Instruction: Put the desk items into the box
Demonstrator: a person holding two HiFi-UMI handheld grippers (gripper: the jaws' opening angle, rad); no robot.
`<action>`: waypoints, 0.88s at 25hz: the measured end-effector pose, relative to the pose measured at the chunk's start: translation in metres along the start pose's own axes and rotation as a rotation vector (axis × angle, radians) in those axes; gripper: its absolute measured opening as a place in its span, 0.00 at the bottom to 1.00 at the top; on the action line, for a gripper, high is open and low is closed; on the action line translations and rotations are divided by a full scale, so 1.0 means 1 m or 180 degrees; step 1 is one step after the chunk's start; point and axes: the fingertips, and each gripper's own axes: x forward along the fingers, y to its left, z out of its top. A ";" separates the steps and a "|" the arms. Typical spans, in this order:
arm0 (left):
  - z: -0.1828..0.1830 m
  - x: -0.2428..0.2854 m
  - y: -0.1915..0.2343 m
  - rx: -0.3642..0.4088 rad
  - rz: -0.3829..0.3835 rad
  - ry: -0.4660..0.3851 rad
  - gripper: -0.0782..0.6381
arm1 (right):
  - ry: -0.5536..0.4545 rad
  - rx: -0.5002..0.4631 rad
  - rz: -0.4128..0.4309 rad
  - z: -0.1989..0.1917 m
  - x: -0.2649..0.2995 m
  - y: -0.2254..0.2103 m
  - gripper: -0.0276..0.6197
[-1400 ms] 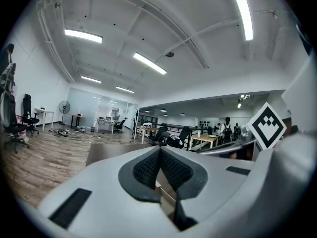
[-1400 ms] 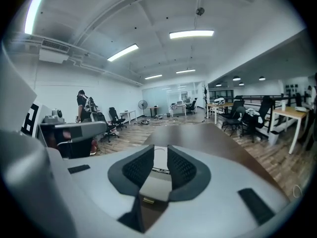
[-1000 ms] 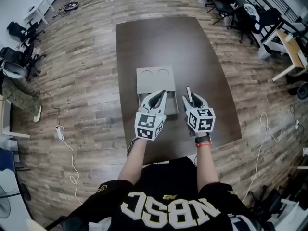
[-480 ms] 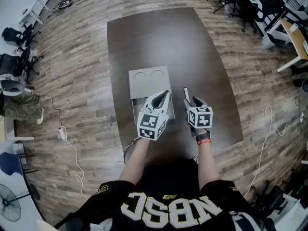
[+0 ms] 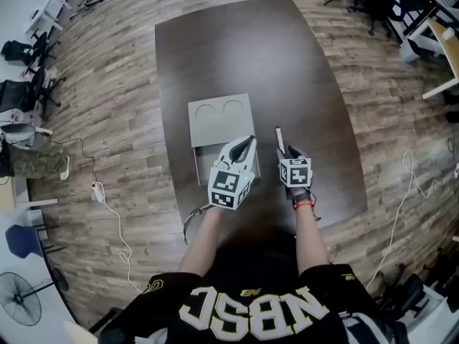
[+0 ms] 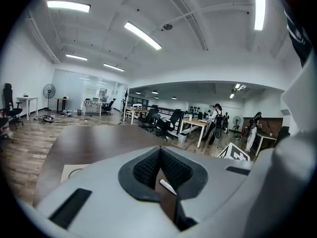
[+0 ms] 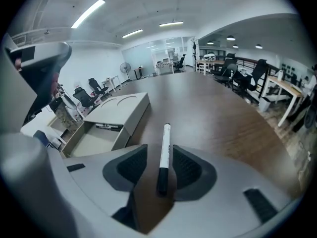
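Table (image 5: 237, 56) dark brown, grey box (image 5: 221, 119) on it, plank floor (image 5: 107, 120), office chairs (image 5: 20, 50)

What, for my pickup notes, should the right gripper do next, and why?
Probably close on the marker: the right gripper's jaws, which have just been closing, stand apart with it lying between them on the table, pads not touching it.

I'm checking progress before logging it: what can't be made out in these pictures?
- Head view: the left gripper covers most of the open part of the box.
- Right gripper view: print on the marker is too small to read.
- Left gripper view: its own body hides most of the box.
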 end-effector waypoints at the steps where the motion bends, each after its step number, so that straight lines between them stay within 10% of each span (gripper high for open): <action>1: -0.001 0.002 0.001 -0.0012 0.0001 -0.0003 0.12 | 0.0020 0.0004 0.0011 -0.002 0.005 0.000 0.30; 22: -0.018 0.003 0.014 -0.0171 0.0030 0.0070 0.12 | 0.0156 -0.0062 -0.0341 -0.011 0.029 -0.015 0.16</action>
